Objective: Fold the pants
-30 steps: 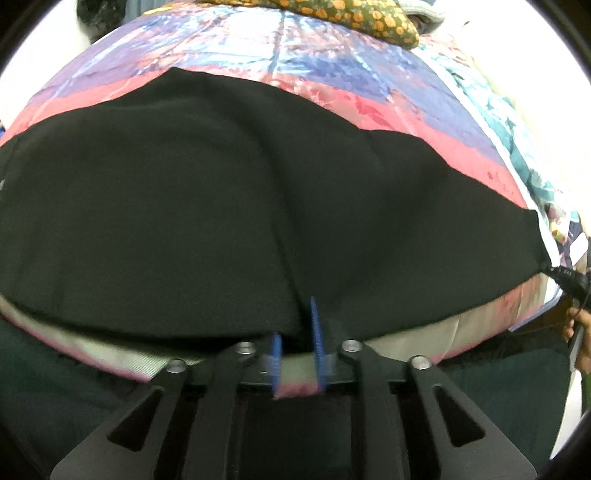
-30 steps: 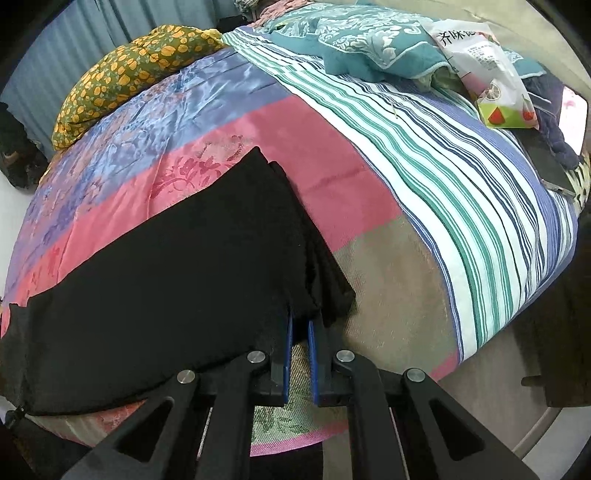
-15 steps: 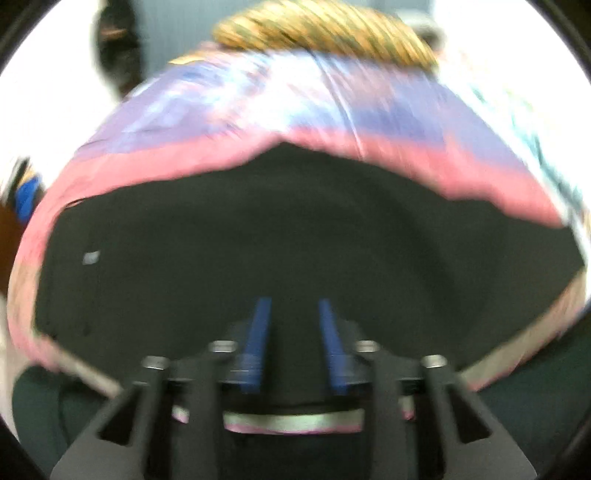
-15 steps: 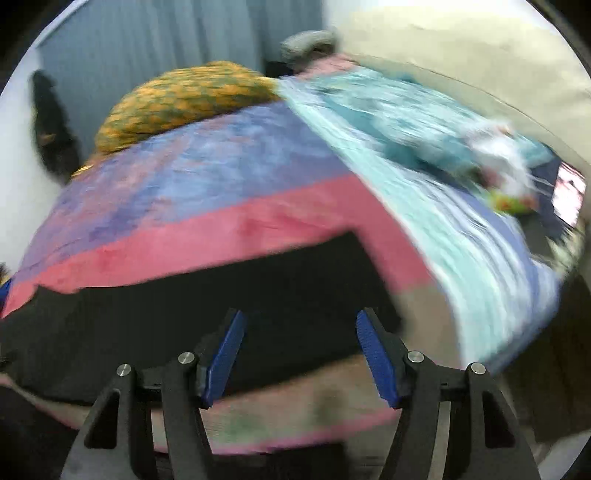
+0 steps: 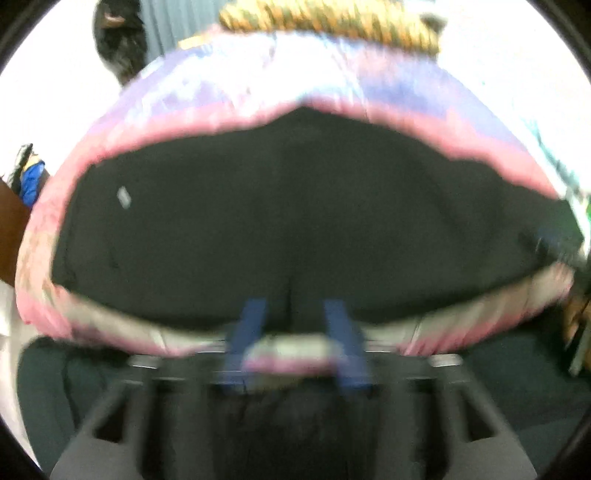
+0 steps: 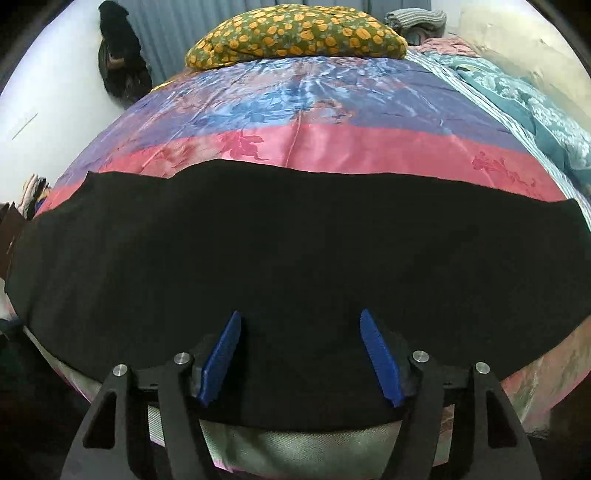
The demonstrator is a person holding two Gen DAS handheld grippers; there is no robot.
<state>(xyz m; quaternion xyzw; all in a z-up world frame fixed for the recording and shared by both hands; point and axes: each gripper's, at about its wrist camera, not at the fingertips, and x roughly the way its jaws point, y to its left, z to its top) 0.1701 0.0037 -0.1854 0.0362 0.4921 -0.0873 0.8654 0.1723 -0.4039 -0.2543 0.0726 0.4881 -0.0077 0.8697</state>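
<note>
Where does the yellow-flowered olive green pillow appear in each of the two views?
Left wrist view: yellow-flowered olive green pillow, blurred, at top centre edge.
Right wrist view: same pillow, sharp, top centre, beyond the satin quilt.
Shared landmark: black pants spread across both pictures.

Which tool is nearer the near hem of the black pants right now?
Right, I'd judge. The right tool hangs open over the black pants, past their near hem. The left tool, also open, sits back at the hem, its tips just reaching the fabric; that view is blurred.

Blurred, the left gripper (image 5: 295, 314) hangs with fingers (image 5: 251, 321) spread over black pants (image 5: 295, 214) lying on a pink-edged quilt (image 5: 461, 332).
</note>
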